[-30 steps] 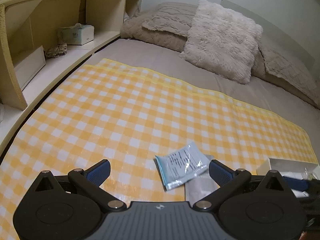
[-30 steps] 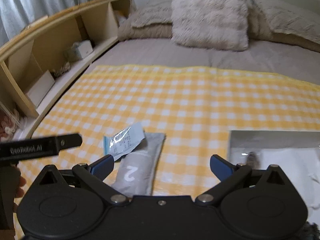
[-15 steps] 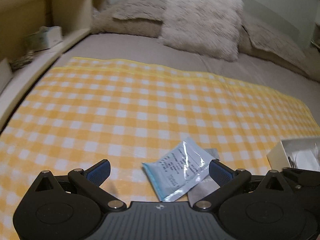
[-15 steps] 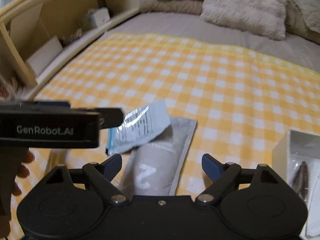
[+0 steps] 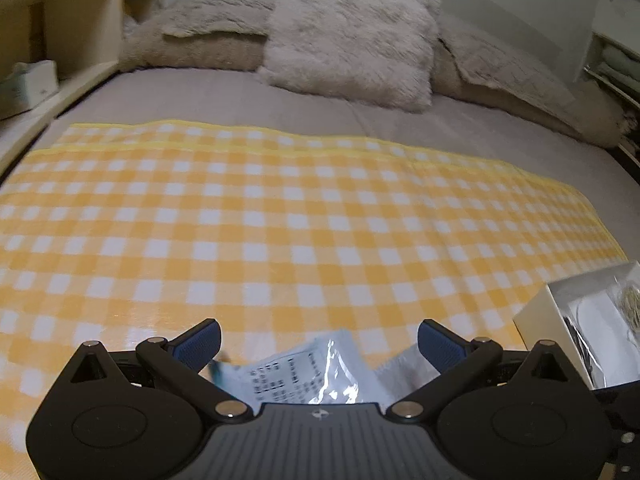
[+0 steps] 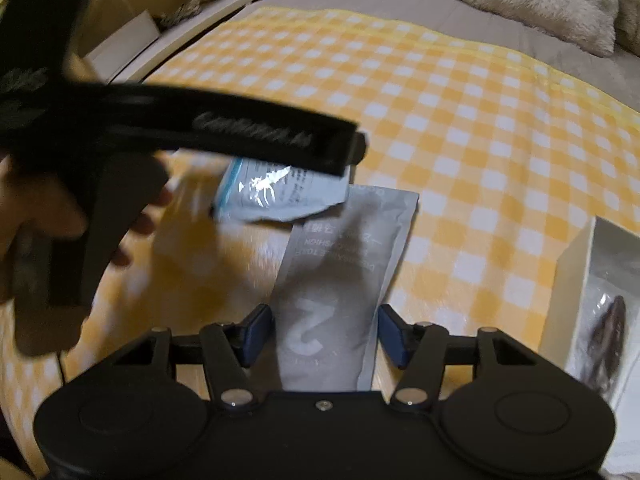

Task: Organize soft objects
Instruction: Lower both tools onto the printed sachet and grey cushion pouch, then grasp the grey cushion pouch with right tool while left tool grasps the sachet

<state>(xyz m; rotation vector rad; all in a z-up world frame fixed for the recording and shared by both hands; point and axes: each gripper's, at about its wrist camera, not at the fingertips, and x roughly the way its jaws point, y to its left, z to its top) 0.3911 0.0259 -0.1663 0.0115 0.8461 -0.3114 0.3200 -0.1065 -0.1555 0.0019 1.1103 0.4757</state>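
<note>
Box (image 6: 576,280) contents — blurred, cut off.

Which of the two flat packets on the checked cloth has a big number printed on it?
The long grey packet, marked with a large white 2, lying between the right gripper fingers. The smaller light-blue packet overlapping its far end carries only fine print.

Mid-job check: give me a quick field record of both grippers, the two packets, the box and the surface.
surface: yellow checked cloth on a bed
left gripper: open, above the light blue packet
right gripper: jaws just been closing, astride the grey packet, pads not yet pressing
overlap: blue packet's corner lies on the grey one
white box: open, at right, dark item inside
</note>
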